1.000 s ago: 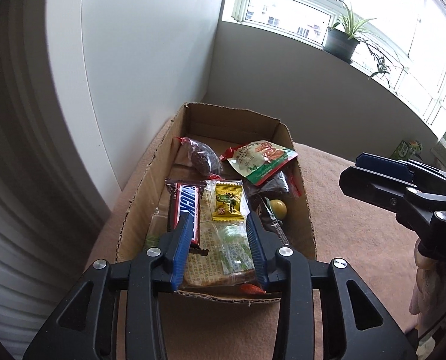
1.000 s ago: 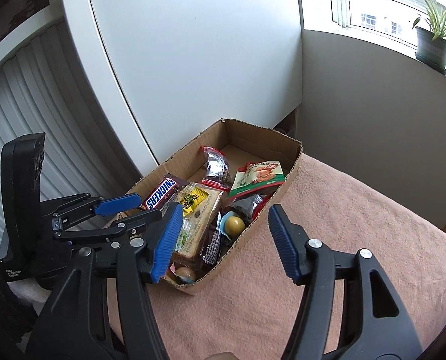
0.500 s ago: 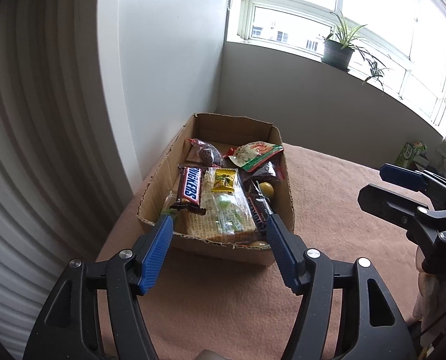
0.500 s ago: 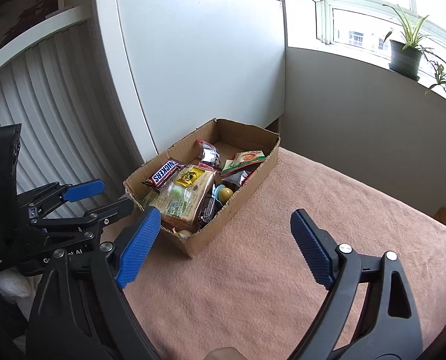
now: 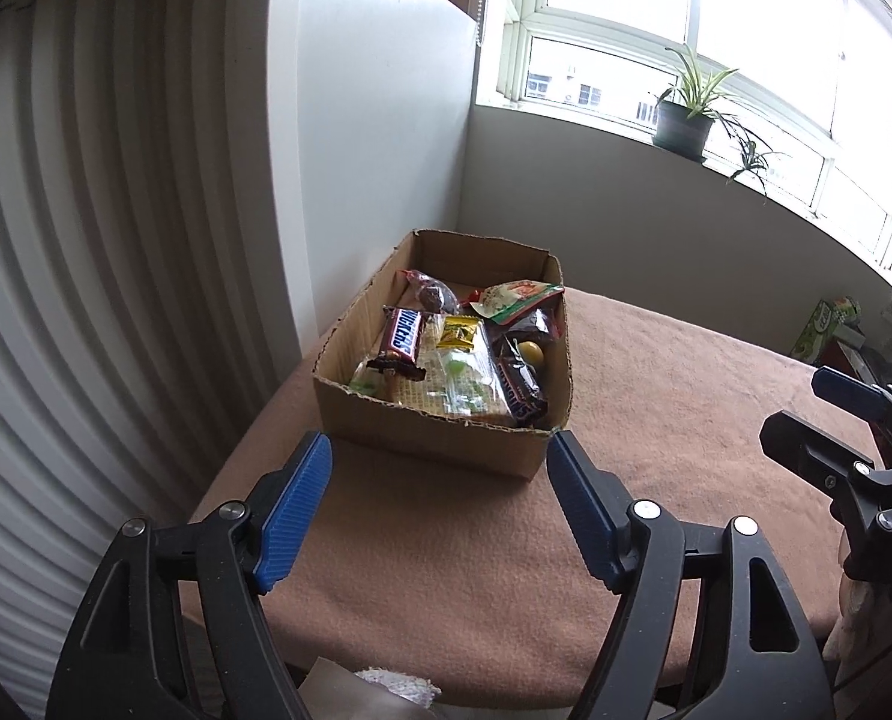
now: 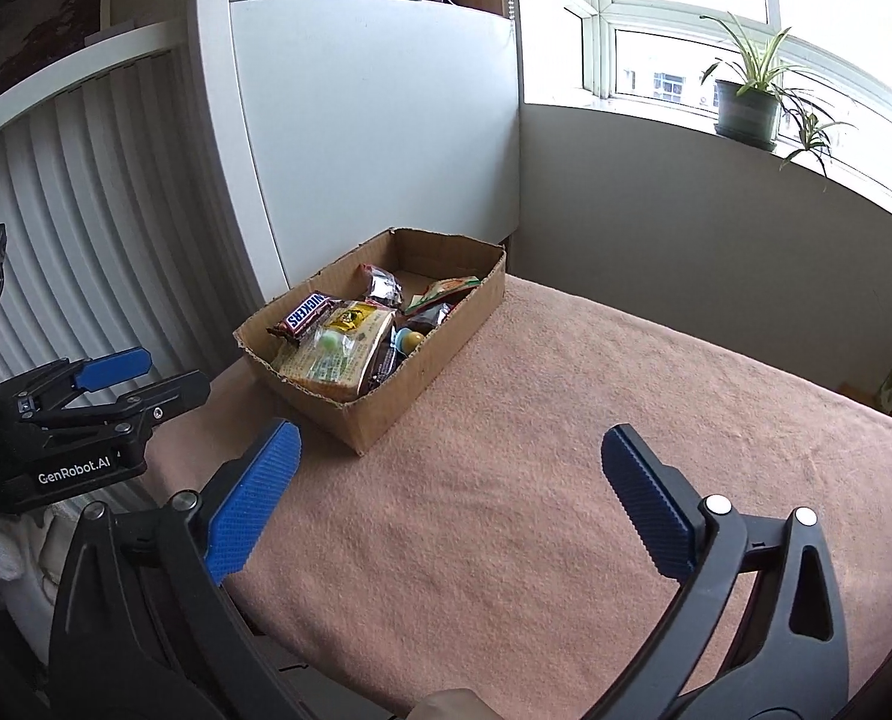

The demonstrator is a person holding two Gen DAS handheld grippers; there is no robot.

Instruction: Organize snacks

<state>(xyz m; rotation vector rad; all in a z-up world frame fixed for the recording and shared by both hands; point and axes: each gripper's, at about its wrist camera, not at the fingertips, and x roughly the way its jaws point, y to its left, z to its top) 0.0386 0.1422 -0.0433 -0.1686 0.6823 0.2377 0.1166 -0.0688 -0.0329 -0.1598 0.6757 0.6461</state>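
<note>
While both grippers hover over a brown cloth-covered bench (image 6: pixel 506 510), the left gripper (image 5: pixel 440 504) and the right gripper (image 6: pixel 446 468) each have blue pads spread wide, holding nothing. Beyond them, at twelve o'clock from the left gripper, a cardboard box (image 5: pixel 434 438) sits near the bench's far left corner, holding a chocolate bar (image 5: pixel 403 336), a cracker pack (image 5: pixel 455 384) and other snacks. Farther off, at two o'clock, a potted plant (image 5: pixel 683 126) stands on the windowsill.

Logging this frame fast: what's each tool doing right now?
Left tool: open, holding nothing.
Right tool: open, holding nothing.
</note>
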